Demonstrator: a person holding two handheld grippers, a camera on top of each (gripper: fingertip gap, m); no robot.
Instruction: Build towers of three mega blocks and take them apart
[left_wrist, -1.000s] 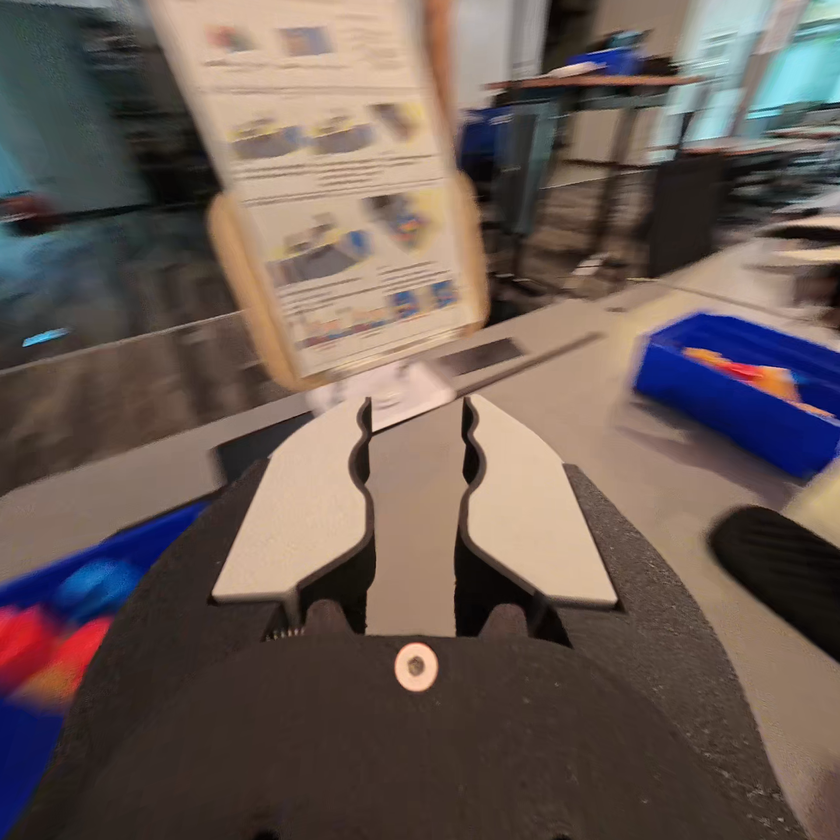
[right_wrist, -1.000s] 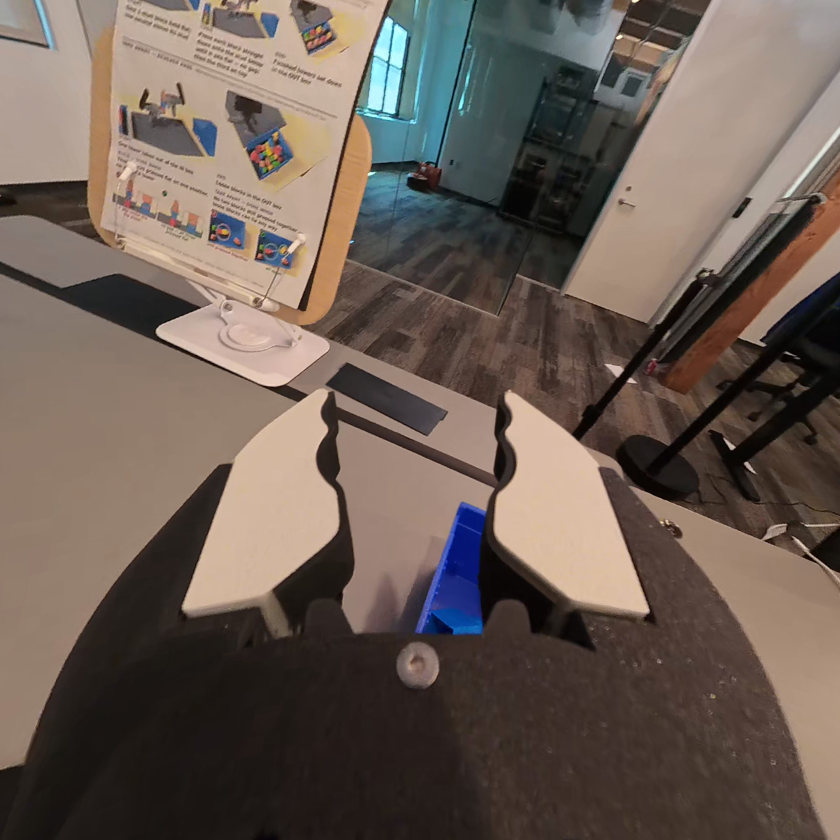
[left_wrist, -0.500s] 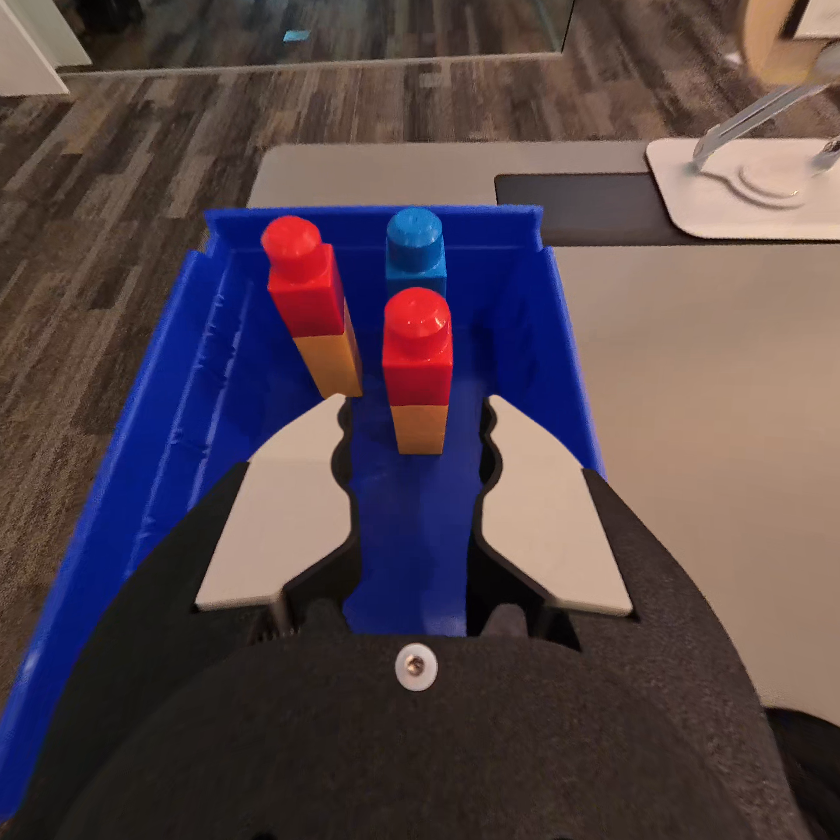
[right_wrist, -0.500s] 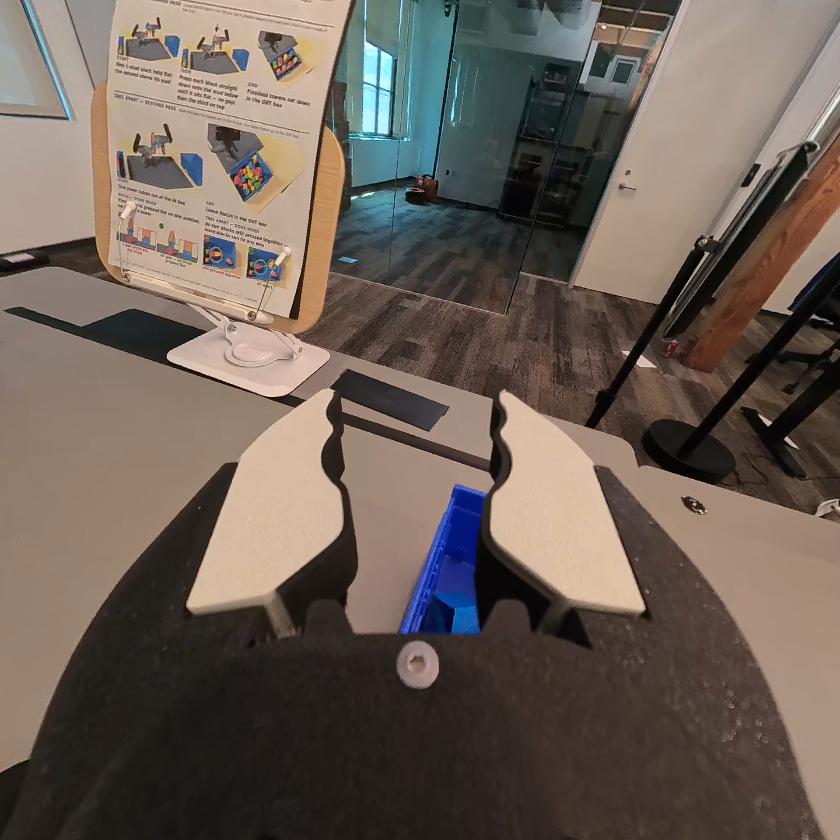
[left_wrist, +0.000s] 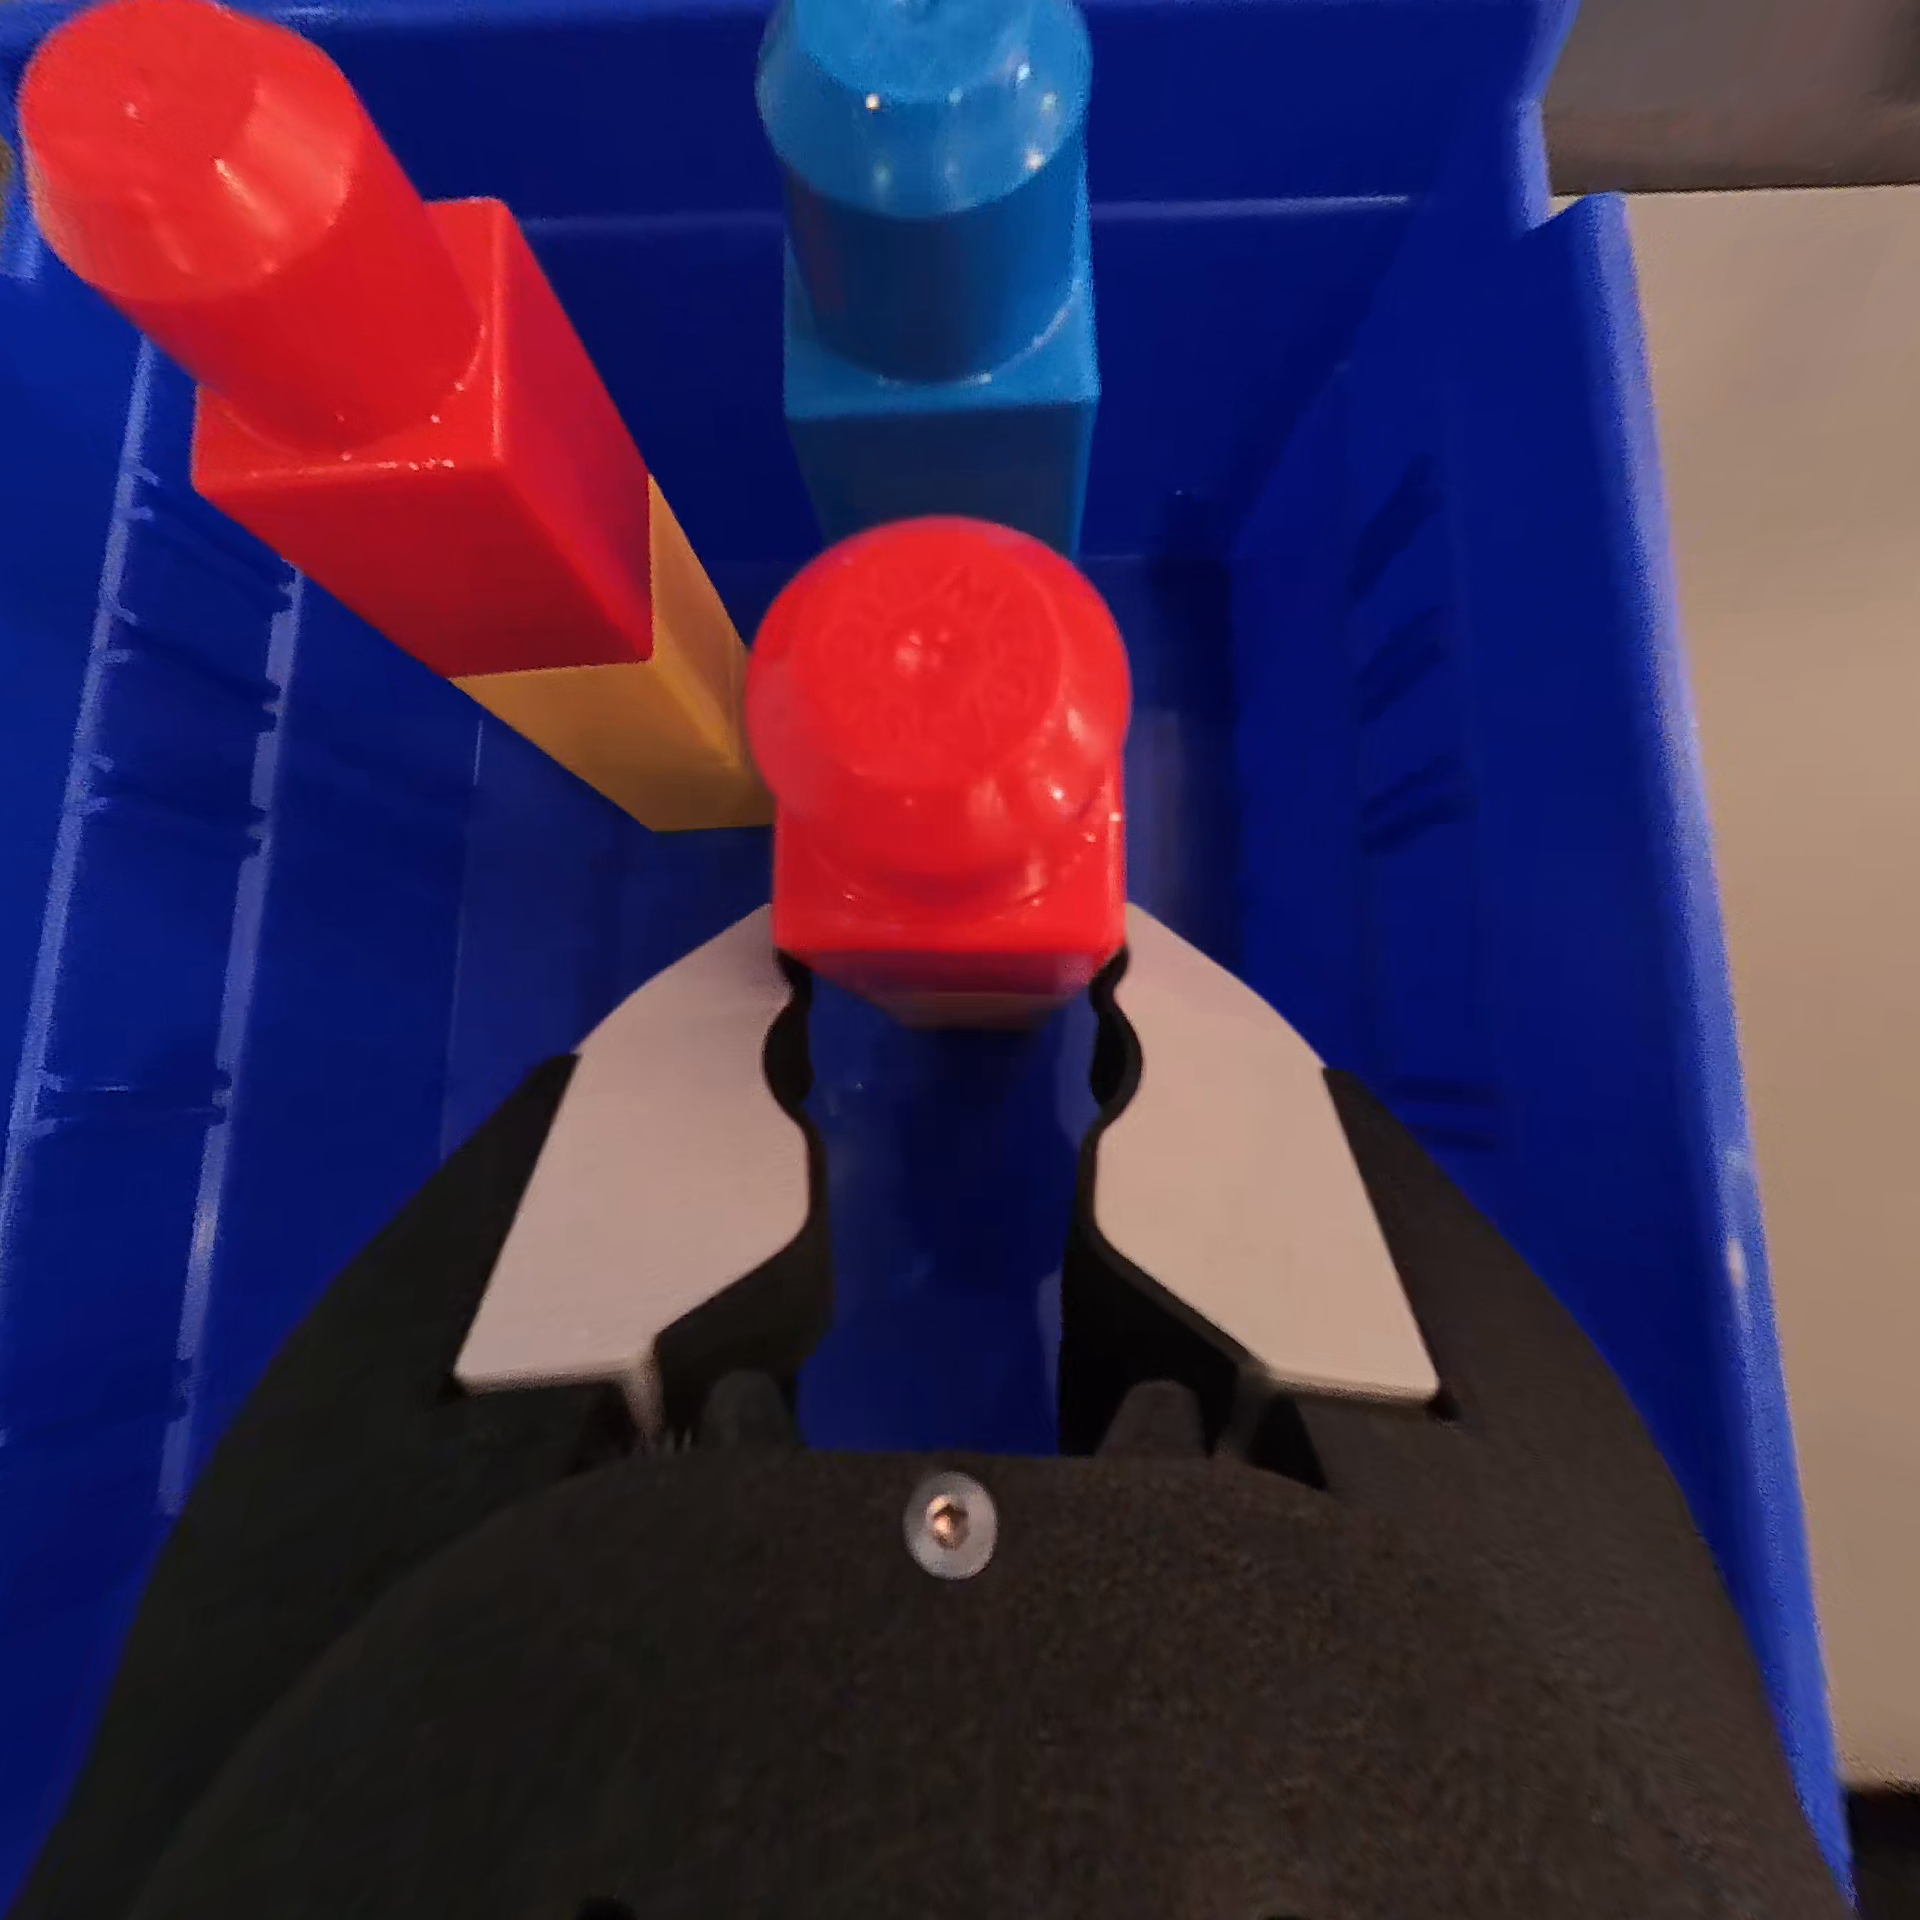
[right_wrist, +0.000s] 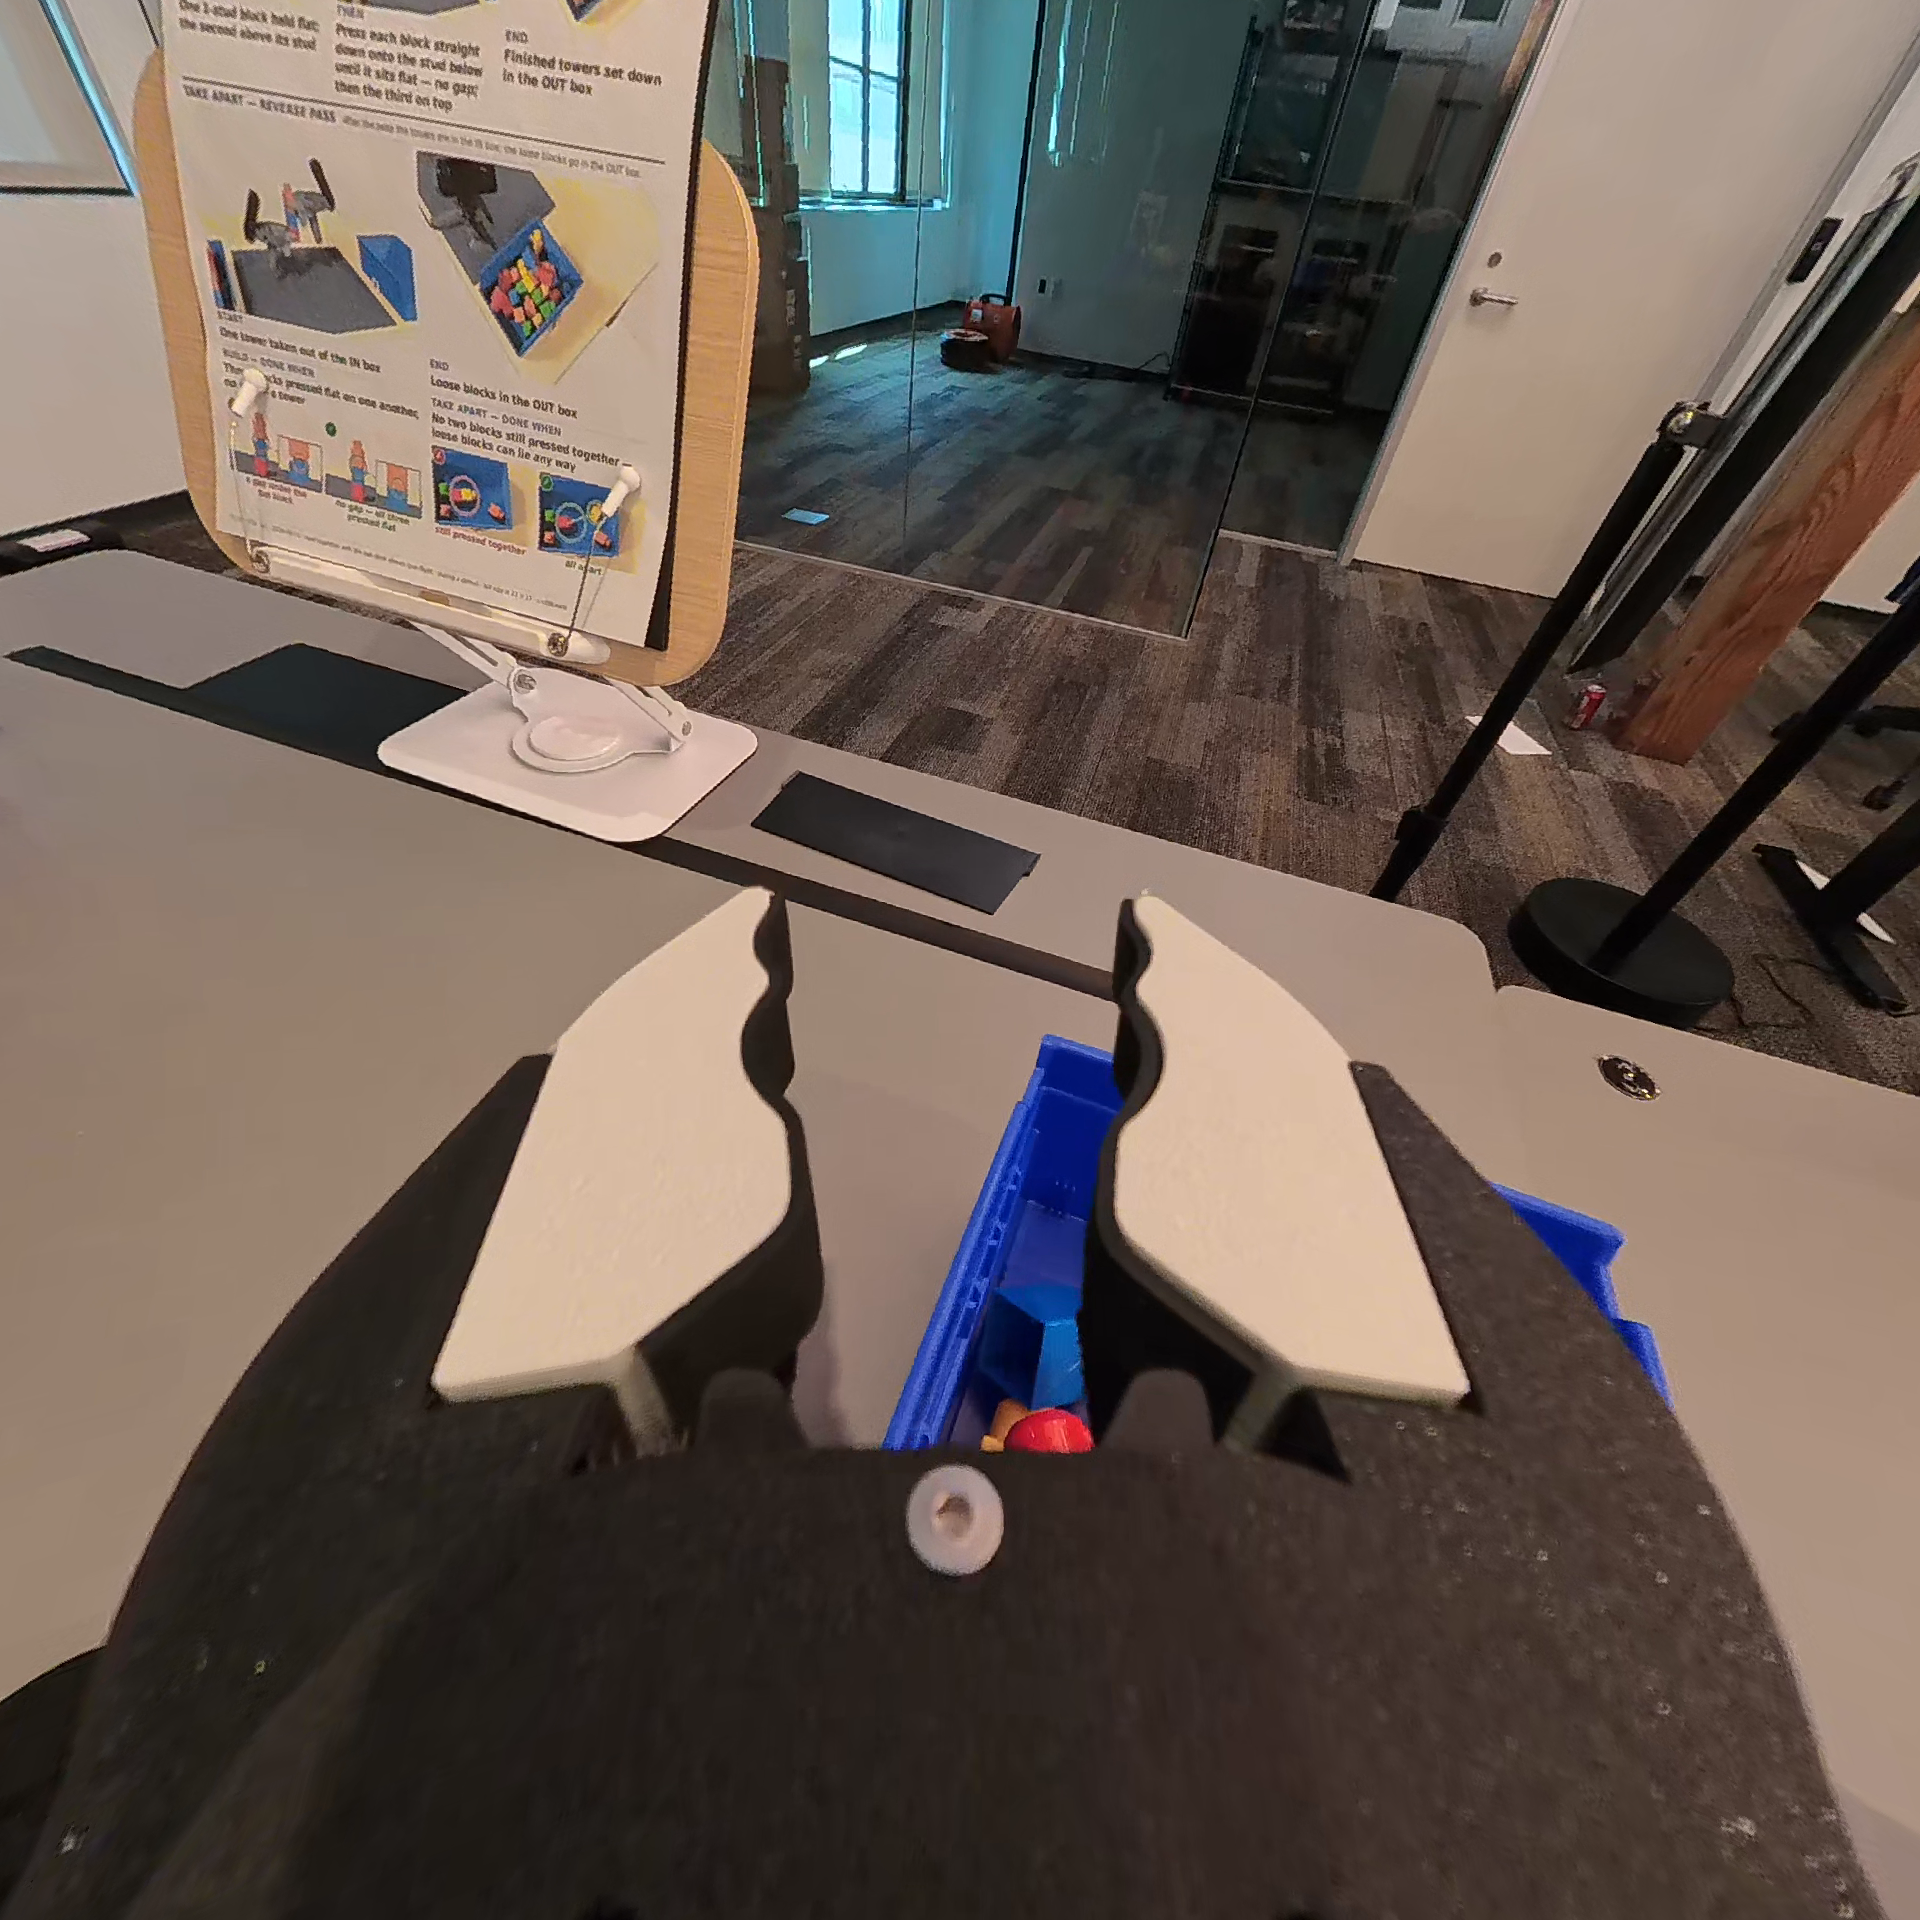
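Inside the blue bin (left_wrist: 1455, 727), the left gripper (left_wrist: 945, 971) stands spread around the nearest red-topped tower (left_wrist: 940, 769), not yet squeezing, so the pick-up for dismantling seems underway and next calls for closing, while the right gripper (right_wrist: 951, 935) hangs released above the table (right_wrist: 260, 987).

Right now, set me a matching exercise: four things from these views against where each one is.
Things:
1. near red-topped tower
2. blue-topped tower
3. left tool
4. right tool

Places:
A. at the bin's far wall
B. above the grey table, beside a blue bin
C. between the fingertips of a tool
D. down inside the blue bin

Pairs: 1-C, 2-A, 3-D, 4-B
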